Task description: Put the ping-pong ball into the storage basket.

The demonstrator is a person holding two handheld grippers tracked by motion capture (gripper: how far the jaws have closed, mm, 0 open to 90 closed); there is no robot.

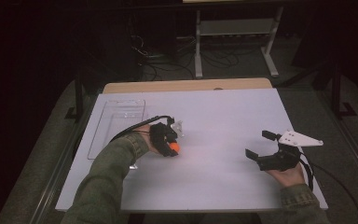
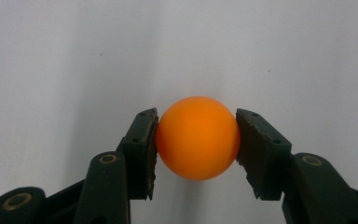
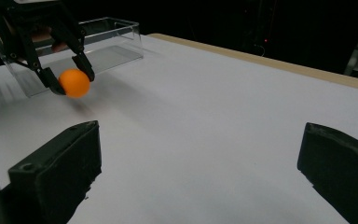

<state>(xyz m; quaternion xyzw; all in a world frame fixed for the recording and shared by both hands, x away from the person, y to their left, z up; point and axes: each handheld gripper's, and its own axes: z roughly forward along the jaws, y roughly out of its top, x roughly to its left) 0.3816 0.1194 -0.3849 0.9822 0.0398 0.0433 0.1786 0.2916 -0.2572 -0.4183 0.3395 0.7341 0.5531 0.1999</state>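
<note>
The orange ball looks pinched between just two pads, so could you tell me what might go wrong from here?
1. The left gripper grips the round orange ball only at its sides; it could squirt out and roll across the white table.
2. The clear tray has upright walls; carried low, the ball might knock against the rim.
3. The right gripper rests open, too far away to catch it.

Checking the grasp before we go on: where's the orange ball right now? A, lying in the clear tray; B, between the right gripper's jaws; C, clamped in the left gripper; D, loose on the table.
C: the left gripper pinches the orange ball from both sides.
</note>
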